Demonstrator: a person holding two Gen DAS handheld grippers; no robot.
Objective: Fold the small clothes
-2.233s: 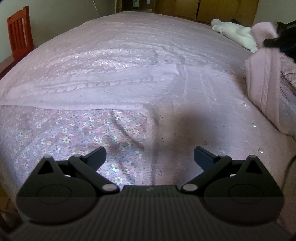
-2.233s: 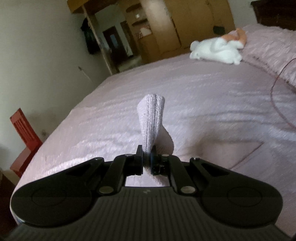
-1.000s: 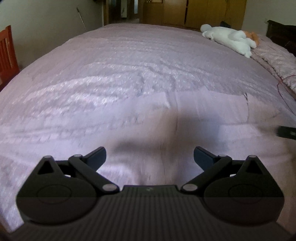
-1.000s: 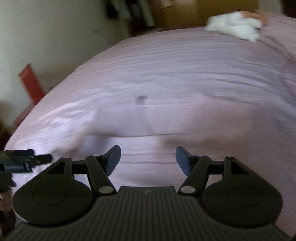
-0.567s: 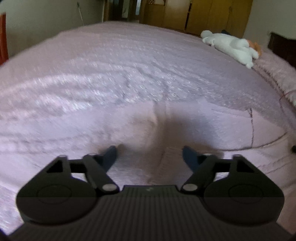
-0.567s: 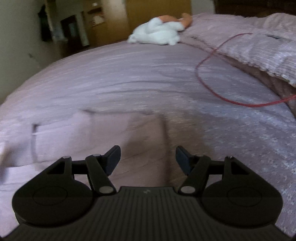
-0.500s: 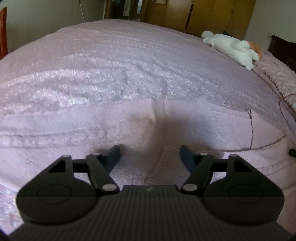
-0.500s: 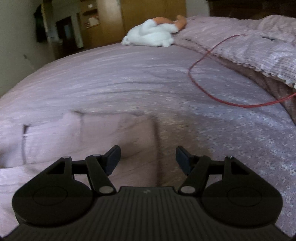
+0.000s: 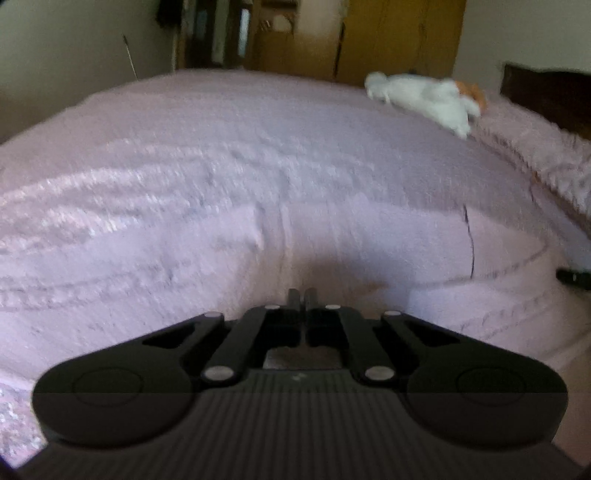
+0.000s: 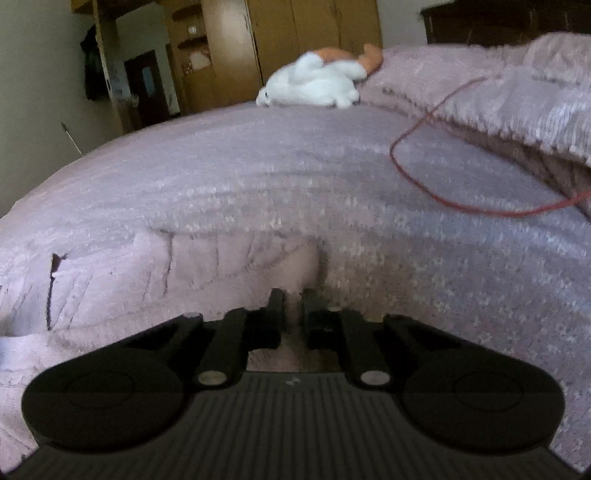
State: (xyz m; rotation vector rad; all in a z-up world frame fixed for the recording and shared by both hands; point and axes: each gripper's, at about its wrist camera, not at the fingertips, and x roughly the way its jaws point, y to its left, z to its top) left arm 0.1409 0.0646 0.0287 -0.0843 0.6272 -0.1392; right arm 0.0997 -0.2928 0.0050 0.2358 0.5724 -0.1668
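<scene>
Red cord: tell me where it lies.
In the right wrist view the red cord loops over the bedspread at right, beside the folded blanket, below the white plush toy.

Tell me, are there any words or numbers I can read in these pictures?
No words or numbers can be read.
Left gripper: only a tiny pale mark on its body, too small to read.
Right gripper: the same kind of tiny mark, unreadable.
Sweater, bed cover, plush toy, red cord and wardrobe: no text shows.
</scene>
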